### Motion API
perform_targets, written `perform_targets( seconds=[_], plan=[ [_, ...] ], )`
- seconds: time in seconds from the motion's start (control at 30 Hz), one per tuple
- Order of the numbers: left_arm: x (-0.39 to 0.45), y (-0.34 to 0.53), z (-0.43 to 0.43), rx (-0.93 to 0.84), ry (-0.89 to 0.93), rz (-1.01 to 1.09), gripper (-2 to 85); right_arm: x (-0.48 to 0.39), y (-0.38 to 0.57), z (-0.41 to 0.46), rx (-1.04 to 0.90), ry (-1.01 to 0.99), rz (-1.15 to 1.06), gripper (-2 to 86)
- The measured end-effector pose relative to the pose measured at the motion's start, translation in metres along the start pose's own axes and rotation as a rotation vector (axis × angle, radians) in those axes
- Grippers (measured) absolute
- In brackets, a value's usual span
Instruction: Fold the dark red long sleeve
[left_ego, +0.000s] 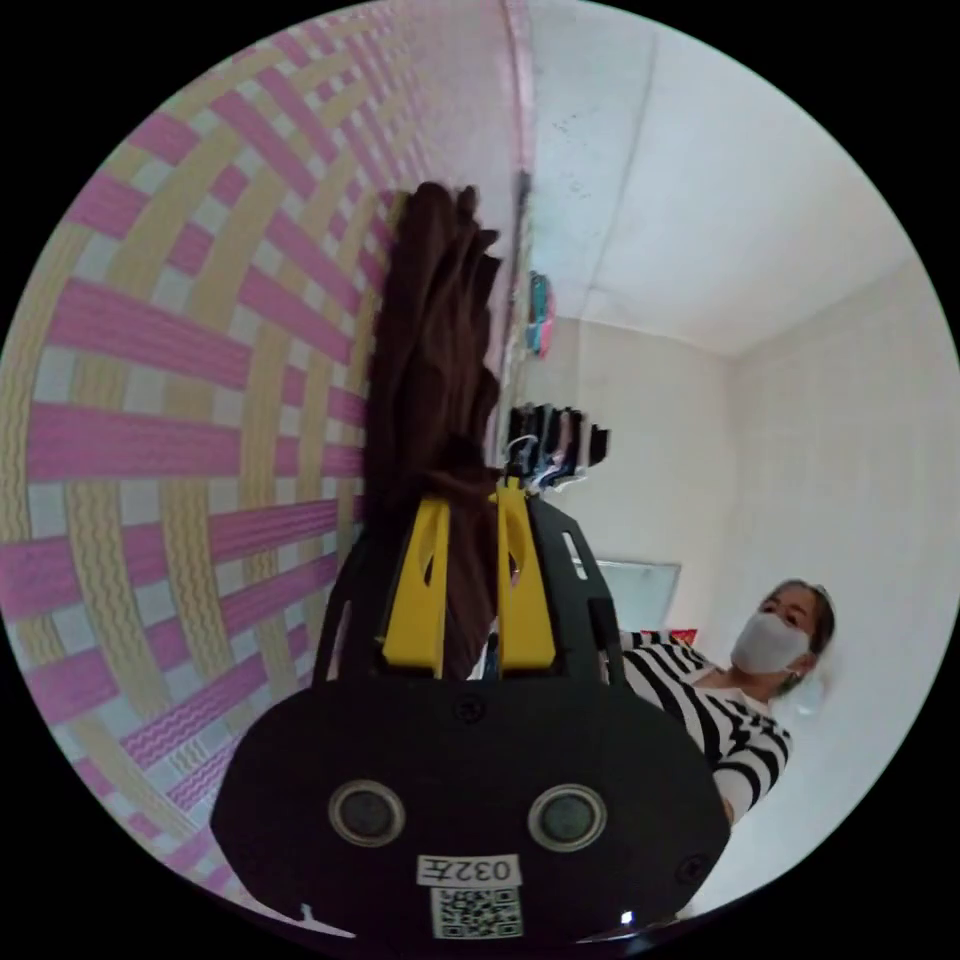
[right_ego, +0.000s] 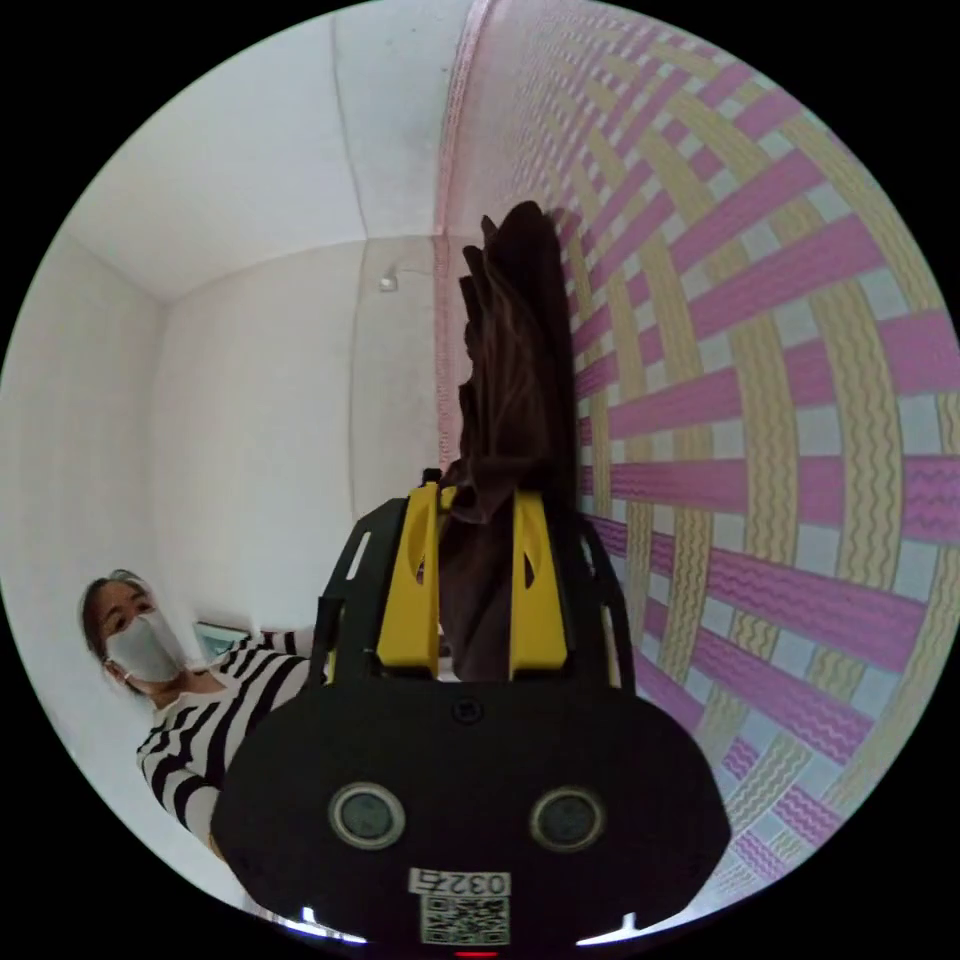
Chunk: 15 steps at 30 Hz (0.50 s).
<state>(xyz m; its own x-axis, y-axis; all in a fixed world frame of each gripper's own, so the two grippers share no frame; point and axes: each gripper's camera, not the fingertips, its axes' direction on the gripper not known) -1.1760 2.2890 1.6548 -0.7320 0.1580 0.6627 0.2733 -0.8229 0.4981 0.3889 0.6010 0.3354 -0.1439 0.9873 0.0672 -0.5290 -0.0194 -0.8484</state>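
Dark red cloth, the long sleeve (left_ego: 430, 350), is pinched between the yellow jaws of my left gripper (left_ego: 470, 500). In the right gripper view, my right gripper (right_ego: 478, 500) has its jaws clamped on the long sleeve (right_ego: 515, 370) too. The bunched cloth sticks out past both sets of jaws, in front of a pink and yellow woven mat (left_ego: 170, 400). A person in a striped top (left_ego: 725, 720) is close by. I see no boxes or baskets.

A pink-and-yellow woven mat (left_ego: 180, 420) meets plain white walls (right_ego: 250, 420) under even light; hanging clothes (left_ego: 555, 440) show along one white wall.
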Motion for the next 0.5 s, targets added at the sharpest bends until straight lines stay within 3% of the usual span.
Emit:
perform_targets(
  seconds=[0.07, 0.13, 0.3, 0.37, 0.5],
  plan=[
    [0.011, 0.007, -0.012, 0.126, 0.173, 0.098, 2.9, -0.002, 0.004, -0.005, 0.088, -0.143, -0.019, 9.5],
    [0.018, 0.014, -0.018, 0.184, 0.226, 0.132, 2.0, -0.011, 0.01, -0.009, 0.164, -0.205, -0.068, 6.8],
    [0.038, 0.006, 0.032, -0.028, 0.04, 0.11, 1.2, -0.048, 0.012, 0.02, 0.098, 0.007, -0.153, 6.4],
    [0.042, -0.003, 0.061, -0.111, -0.114, 0.068, 1.2, -0.062, 0.004, 0.047, 0.014, 0.12, -0.19, 6.5],
    [0.036, -0.005, 0.08, -0.122, -0.285, 0.021, 0.7, -0.051, -0.013, 0.076, -0.04, 0.324, -0.08, 6.7]
  ],
)
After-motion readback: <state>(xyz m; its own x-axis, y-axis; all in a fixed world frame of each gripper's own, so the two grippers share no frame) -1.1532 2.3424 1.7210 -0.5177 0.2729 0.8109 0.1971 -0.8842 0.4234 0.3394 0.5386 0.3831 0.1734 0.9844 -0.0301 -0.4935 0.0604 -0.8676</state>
